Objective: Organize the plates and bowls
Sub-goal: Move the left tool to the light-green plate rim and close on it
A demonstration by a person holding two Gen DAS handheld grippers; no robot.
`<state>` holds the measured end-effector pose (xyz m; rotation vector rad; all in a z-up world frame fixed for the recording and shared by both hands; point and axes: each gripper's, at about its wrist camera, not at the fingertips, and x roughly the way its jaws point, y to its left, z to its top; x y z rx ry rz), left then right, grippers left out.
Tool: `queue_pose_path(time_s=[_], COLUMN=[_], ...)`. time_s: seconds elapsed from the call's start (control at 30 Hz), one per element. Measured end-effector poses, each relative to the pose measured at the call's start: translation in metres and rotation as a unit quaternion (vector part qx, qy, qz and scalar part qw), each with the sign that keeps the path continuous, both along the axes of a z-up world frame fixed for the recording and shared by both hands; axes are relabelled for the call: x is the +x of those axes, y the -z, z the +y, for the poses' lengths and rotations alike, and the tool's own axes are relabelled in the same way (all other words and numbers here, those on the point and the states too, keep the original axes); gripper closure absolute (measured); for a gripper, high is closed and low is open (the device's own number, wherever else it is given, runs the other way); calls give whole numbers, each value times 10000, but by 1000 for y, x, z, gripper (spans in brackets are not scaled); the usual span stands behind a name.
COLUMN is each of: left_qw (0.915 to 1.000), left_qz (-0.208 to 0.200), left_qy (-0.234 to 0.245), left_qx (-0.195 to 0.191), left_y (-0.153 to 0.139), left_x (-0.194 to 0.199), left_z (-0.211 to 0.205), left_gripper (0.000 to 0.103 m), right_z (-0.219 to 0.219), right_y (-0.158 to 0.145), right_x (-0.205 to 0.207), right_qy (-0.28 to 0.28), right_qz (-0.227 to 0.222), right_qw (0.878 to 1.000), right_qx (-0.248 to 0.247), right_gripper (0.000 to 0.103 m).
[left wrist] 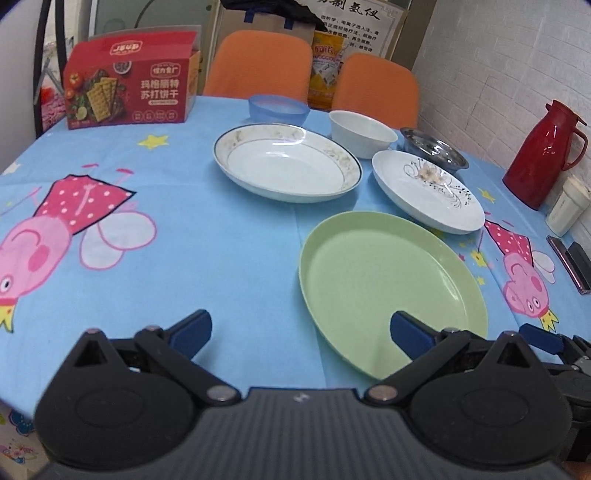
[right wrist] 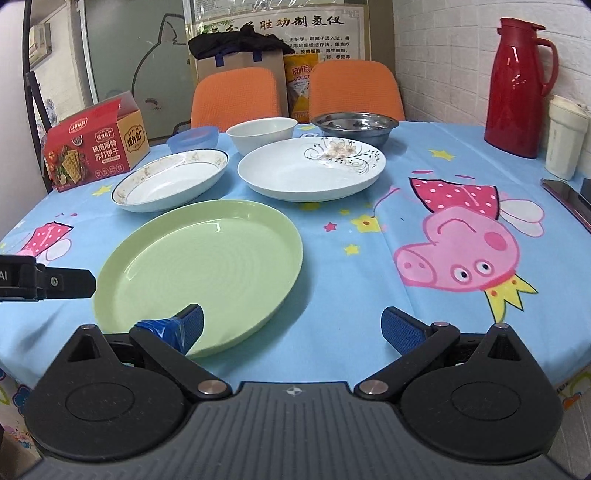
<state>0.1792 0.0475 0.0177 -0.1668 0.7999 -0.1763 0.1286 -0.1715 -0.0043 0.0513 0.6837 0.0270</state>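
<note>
Here, green plate [right wrist: 199,266] before right claw [right wrist: 291,328].

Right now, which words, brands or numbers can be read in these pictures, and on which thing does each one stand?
"玛格丽特 苏打饼干": front of the red box.
"佳力食厂": yellow badge on the same box, also on its side panel.
"胜功制氢仪": heading of the wall poster; its first characters are hidden.
"AI": on the left gripper's body, cut off at the frame edge.
Too small or blurred: poster body text, yellow bag print, box top logo.
</note>
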Motion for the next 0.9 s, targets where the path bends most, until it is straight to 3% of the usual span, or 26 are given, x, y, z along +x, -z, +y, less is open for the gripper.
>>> queue_pose_path(time_s=[0.3, 0.47, 0.57, 0.63, 0.7, 0.9], left_qw=[9993, 9990, 9982, 9976, 9963, 9952], left_qz=[198, 109, 146, 149, 108, 86], left_qy=[258, 404, 489, 517, 497, 629], left_qx=[-205, 144, 324, 436, 687, 750], left_y=[17, 20, 20, 21, 21, 19], left_x=[40, 45, 47, 48, 47, 46], left_z=[-6, -16, -23, -28, -35, -36], left_gripper=[1, 3, 5, 9, 21, 37], right_z=[19, 14, 16, 19, 22, 21], right_y=[12, 20, 16, 13, 13, 16], right_x=[38, 27, 34, 43, 47, 47], right_qy=[-493, -607, -617, -641, -792, -1047], right_qz=[188, -264, -148, 12, 13, -74], right_qw=[9985, 9977, 9978, 9978, 9968, 9944], right_qx=[-175, -144, -170, -156, -123, -139], right_gripper=[12, 12, 12, 12, 12, 13])
